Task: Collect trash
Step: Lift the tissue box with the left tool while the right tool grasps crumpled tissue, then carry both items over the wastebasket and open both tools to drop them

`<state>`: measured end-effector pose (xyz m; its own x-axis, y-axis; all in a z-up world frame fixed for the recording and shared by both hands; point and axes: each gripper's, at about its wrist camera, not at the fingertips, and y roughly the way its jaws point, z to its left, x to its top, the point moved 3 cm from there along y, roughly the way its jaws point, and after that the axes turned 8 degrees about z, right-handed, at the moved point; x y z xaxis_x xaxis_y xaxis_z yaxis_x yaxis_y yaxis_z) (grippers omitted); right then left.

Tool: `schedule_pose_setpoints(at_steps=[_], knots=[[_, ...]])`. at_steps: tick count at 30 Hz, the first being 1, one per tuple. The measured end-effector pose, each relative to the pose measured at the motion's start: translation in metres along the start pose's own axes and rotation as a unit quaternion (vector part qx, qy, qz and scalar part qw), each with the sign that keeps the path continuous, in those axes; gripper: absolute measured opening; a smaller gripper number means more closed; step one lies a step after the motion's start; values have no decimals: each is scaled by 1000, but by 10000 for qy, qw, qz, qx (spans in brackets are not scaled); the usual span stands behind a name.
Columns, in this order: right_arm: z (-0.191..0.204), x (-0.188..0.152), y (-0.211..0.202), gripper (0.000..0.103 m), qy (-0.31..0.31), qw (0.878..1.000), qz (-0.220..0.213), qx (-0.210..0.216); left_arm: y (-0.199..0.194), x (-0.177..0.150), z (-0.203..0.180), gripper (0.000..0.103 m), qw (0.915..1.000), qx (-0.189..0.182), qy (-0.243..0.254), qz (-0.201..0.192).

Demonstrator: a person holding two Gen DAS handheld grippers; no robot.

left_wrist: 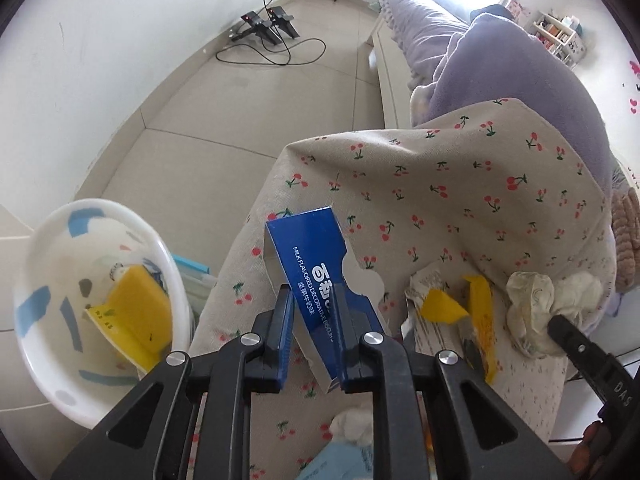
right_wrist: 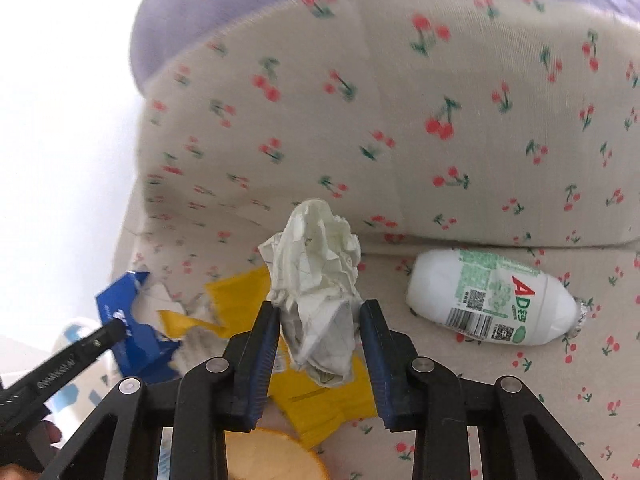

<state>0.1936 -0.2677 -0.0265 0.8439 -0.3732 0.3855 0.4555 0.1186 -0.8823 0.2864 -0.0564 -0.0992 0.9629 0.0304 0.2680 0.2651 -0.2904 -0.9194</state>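
Pick-up step under way: left claw [left_wrist: 312,320] clamped on blue biscuit box [left_wrist: 316,264] over the cherry-print sofa [left_wrist: 460,184]; right claw [right_wrist: 318,312] gripping crumpled tissue [right_wrist: 320,280]. Next, likely: carrying both to white bin [left_wrist: 52,364] at 9 o'clock.

A beige fabric sofa cover [left_wrist: 440,200] carries small red cherries on green stems. The torn cardboard box [left_wrist: 316,264] is deep blue with white lettering. The round plastic bin [left_wrist: 36,320] is white with blue and grey flecks, holding a bright yellow wrapper [left_wrist: 136,320]. The small plastic bottle [right_wrist: 488,300] is white with green print and red letters. The crumpled paper wad [right_wrist: 320,288] is off-white.
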Motion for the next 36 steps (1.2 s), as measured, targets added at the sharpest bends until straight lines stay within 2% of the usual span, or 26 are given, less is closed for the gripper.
schedule_pose_setpoints(at_steps=[11, 20, 36], knots=[[22, -14, -38, 36, -333, 9989, -235, 250, -35, -9, 10, 9, 9995, -208, 146, -192], [40, -23, -38, 36, -551, 9970, -217, 492, -62, -13, 27, 3, 9988, -256, 186, -377], [123, -36, -12, 36, -1083, 9898, 30, 926, -101, -21, 117, 3, 9972, 154, -251, -692]])
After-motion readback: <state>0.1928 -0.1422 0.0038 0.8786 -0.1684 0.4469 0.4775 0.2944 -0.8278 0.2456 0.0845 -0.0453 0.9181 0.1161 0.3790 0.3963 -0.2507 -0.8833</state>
